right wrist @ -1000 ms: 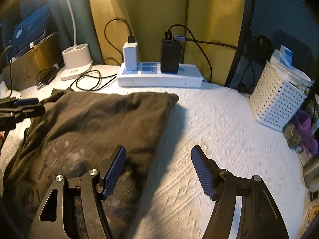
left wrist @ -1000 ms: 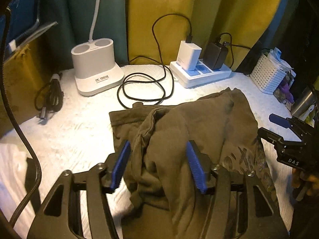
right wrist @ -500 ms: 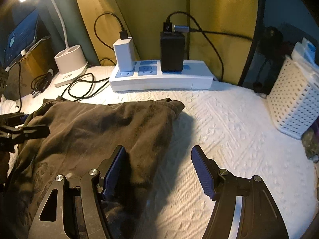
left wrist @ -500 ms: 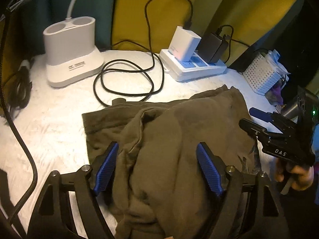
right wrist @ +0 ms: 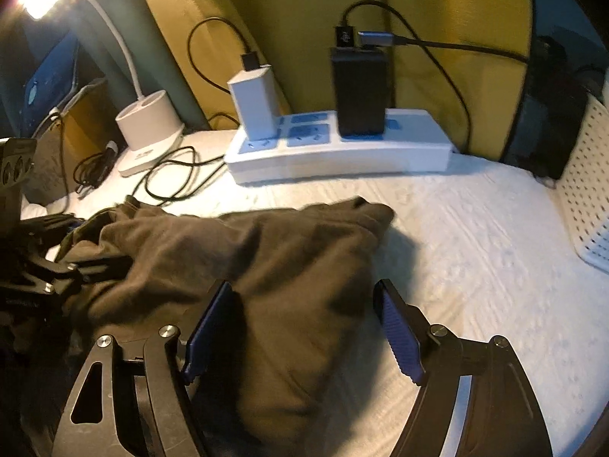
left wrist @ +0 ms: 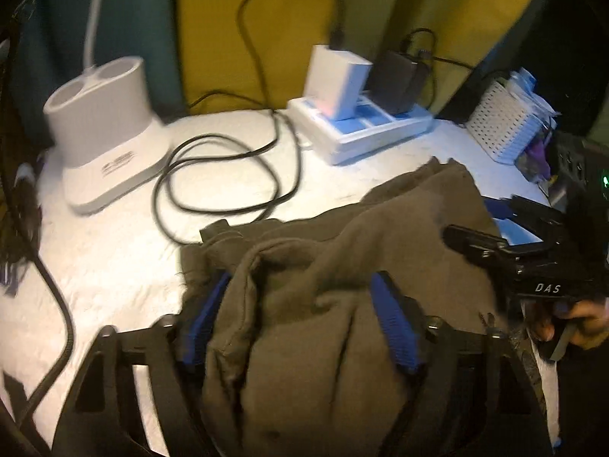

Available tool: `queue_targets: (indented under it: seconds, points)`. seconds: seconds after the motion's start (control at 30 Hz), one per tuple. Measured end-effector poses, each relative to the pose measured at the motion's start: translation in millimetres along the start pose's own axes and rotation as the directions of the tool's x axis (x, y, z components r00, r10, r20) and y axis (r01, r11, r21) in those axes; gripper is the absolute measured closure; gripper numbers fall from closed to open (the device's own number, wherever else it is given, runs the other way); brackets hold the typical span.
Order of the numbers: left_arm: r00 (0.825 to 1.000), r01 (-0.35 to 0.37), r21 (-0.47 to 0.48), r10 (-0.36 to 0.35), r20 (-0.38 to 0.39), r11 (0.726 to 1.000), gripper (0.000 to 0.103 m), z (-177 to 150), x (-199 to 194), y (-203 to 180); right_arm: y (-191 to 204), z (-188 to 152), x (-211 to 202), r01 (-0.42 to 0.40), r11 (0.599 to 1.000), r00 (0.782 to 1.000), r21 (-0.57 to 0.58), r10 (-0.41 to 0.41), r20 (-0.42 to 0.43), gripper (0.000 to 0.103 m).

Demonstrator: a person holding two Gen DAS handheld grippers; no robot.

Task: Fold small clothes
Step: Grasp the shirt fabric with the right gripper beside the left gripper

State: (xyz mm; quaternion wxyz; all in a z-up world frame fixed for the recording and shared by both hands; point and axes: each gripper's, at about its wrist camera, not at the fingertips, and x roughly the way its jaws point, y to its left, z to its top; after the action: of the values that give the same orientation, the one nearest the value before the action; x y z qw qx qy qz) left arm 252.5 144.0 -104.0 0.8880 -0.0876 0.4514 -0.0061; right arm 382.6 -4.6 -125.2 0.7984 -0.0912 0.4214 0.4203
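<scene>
Yellow and teal curtains at the back, w/ a white textured worktop (right wrist: 475, 251) under lamp light; clutter along the far edge: power strip (right wrist: 342, 152) w/ chargers, lamp base (left wrist: 102, 129), loose black cable (left wrist: 228, 179), white basket (left wrist: 502, 122).

Olive garment (right wrist: 266, 259) lies bunched mid-worktop, part folded, thick ridge running toward me.

Left gripper (left wrist: 300, 323): jaws have just been closing, a fat roll of cloth between them. Blue pads sit against or very near the fabric, but I can't tell if they really bite.

Right gripper (right wrist: 304, 331): jaws spread, have just been opening. Left pad over the garment's right edge, right pad over bare worktop, nothing pinched. Person's hand (left wrist: 571, 316) on its handle shows in the left view.

Handling, my read: soft, light, limp knit. Won't hold shape, sags and drags when lifted, layers slip over each other. Not fragile. Best taken at the edge or corner, pinching all layers together, both sides level, not mid-panel where it only tents up. Keep clear of the cable.
</scene>
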Motion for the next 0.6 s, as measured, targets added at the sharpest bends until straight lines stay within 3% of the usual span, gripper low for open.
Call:
queue_targets:
  seconds: [0.1, 0.13, 0.17, 0.27, 0.33, 0.37, 0.6]
  points:
    - [1.000, 0.001, 0.024, -0.001, 0.016, 1.000, 0.068, 0.9, 1.2, -6.0, 10.0, 3.0, 5.4, -0.025, 0.999, 1.000, -0.029, 0.025, -0.002, 0.029]
    - [1.000, 0.016, 0.013, -0.016, 0.014, 1.000, 0.074, 2.1, 2.3, -5.3, 15.3, 3.6, 7.4, -0.032, 0.998, 0.999, -0.050, 0.032, -0.005, 0.036]
    - [1.000, 0.022, 0.005, -0.023, 0.014, 1.000, 0.080, 2.5, 1.8, -4.3, 21.2, 4.1, 8.6, -0.033, 0.997, 0.999, -0.073, 0.032, -0.006, 0.054]
    - [0.999, 0.034, 0.002, -0.034, 0.020, 0.999, 0.084, 3.7, -2.4, -6.2, 27.8, 4.5, 10.0, -0.053, 0.995, 0.999, -0.088, 0.052, -0.009, 0.078]
    - [0.998, 0.043, 0.009, -0.043, 0.035, 0.999, 0.086, 4.6, -10.1, -10.2, 30.4, 4.1, 6.4, -0.048, 0.994, 0.999, -0.094, 0.049, -0.001, 0.080]
    - [0.999, -0.048, -0.021, 0.048, -0.011, 0.999, 0.086, 6.5, -13.1, -11.9, 31.8, 3.8, 2.4, -0.046, 0.994, 0.999, -0.097, 0.047, 0.007, 0.081]
    - [0.994, -0.033, 0.016, 0.032, 0.100, 0.999, 0.087, 11.5, -64.7, -30.4, 45.2, 8.3, -47.3, -0.023, 0.993, 0.993, -0.116, 0.035, 0.108, 0.082]
